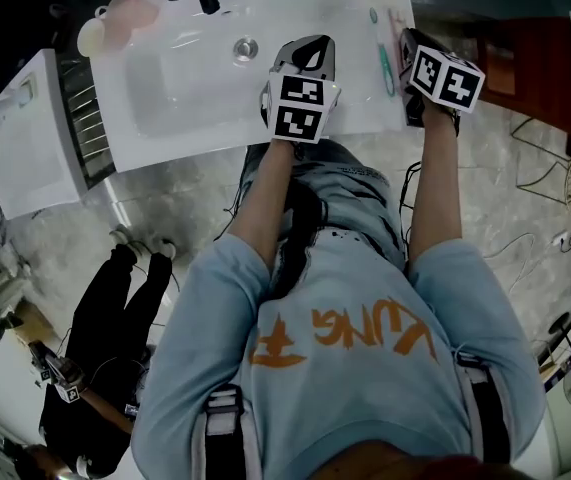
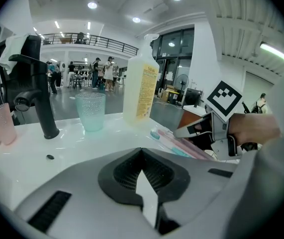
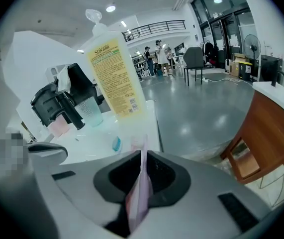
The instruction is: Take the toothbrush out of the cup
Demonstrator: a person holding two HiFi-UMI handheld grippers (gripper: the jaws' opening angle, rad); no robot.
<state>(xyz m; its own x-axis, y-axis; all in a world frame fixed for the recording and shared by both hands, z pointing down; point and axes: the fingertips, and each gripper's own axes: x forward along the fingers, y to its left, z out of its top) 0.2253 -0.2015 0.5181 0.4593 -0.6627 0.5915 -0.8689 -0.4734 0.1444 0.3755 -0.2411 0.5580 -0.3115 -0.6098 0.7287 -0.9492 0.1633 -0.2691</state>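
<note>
Only part-legible text is the yellow label on the tall bottle, upper middle of the right gripper view. Its heading looks like "Sdk", there's a barcode at its lower right, and the fine print is too small to read there or in the left gripper view. Orange lettering on the back of the person's light-blue shirt, lower middle of the head view, sits upside down and I can't read it. Left tool and right tool, top centre-right, carry black-and-white square code markers on their cubes.

Pale blue sweatshirt, orange lettering; black harness straps, grey buckles.
</note>
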